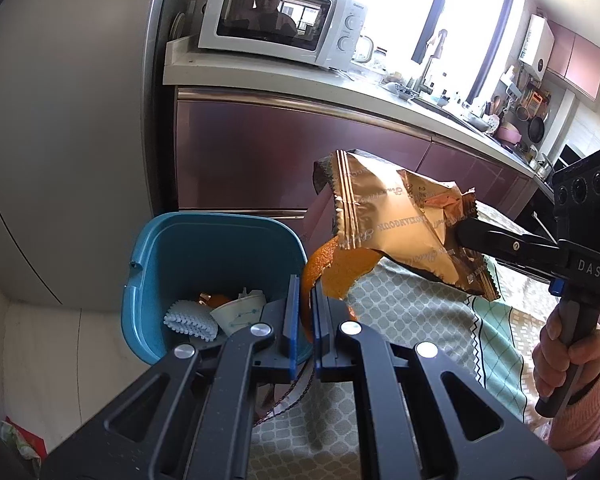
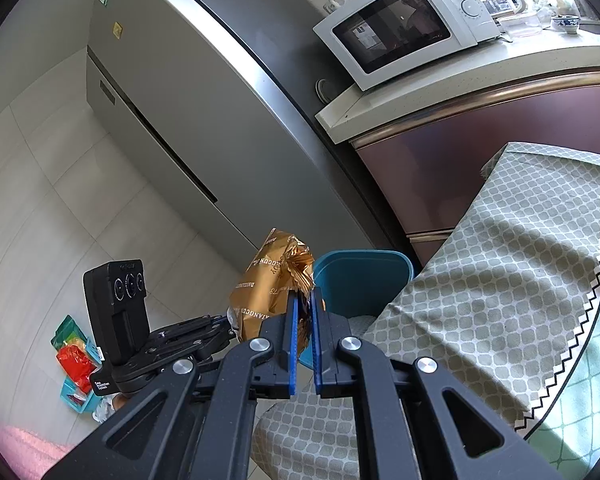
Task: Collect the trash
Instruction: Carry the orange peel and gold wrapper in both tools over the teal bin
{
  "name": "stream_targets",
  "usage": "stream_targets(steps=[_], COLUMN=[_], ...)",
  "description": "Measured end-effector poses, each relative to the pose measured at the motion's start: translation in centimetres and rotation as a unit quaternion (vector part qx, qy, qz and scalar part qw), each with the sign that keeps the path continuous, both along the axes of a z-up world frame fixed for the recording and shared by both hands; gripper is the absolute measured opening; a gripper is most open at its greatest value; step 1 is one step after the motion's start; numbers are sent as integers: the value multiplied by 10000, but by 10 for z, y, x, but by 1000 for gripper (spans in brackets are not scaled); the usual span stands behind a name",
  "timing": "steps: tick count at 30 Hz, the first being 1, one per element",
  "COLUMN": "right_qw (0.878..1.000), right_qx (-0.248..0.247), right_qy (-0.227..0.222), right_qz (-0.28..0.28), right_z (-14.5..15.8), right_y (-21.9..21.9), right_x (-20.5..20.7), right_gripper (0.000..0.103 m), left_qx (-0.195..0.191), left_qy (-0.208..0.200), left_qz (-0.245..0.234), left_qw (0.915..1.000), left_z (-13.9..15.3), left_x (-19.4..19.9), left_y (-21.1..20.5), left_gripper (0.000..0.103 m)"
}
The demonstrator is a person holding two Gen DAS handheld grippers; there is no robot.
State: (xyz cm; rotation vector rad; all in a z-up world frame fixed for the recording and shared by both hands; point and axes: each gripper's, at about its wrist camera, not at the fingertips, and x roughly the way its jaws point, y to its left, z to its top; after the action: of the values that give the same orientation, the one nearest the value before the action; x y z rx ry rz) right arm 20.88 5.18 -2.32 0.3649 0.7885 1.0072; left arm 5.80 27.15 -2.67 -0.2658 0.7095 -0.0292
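Note:
My left gripper [image 1: 305, 286] is shut on an orange peel [image 1: 340, 268] and holds it beside the rim of the blue trash bin [image 1: 156, 264]. The bin holds a paper cup [image 1: 240, 312], a pale blue ridged piece [image 1: 192, 320] and more scraps. My right gripper [image 2: 305, 298] is shut on a gold snack wrapper [image 2: 264, 284], held in the air just right of the bin; in the left wrist view the wrapper [image 1: 396, 216] hangs from the right gripper's fingers [image 1: 484, 236]. The bin also shows in the right wrist view [image 2: 364, 280].
A table with a patterned cloth [image 2: 500, 280] stands right of the bin. A grey fridge [image 2: 204, 120], maroon cabinets [image 1: 300, 160] and a white microwave [image 1: 280, 16] on the counter stand behind. Colourful packets [image 2: 74, 360] lie on the tiled floor.

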Motion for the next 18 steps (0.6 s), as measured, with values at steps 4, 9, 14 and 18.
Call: stream_targets(steps=[4, 9, 14, 18], right_qw=[10000, 9999, 9998, 9997], right_qx=[-34, -79, -110, -157], right_qy=[6, 35, 102, 151], right_qz=[30, 70, 91, 118], right_z=[-1, -3, -7, -10], right_y=[7, 16, 24, 29], right_x=[3, 5, 9, 11], right_gripper=[5, 5, 5, 5], left_qx=[-16, -11, -24, -38], left_qy=[39, 98, 164, 206], left_qz=[55, 154, 246, 294], left_qw=[10000, 9998, 9996, 9993], left_z=[-1, -6, -10, -14], left_x=[-1, 0, 1, 3], left_y=[3, 7, 13, 16], left_gripper=[6, 6, 6, 6])
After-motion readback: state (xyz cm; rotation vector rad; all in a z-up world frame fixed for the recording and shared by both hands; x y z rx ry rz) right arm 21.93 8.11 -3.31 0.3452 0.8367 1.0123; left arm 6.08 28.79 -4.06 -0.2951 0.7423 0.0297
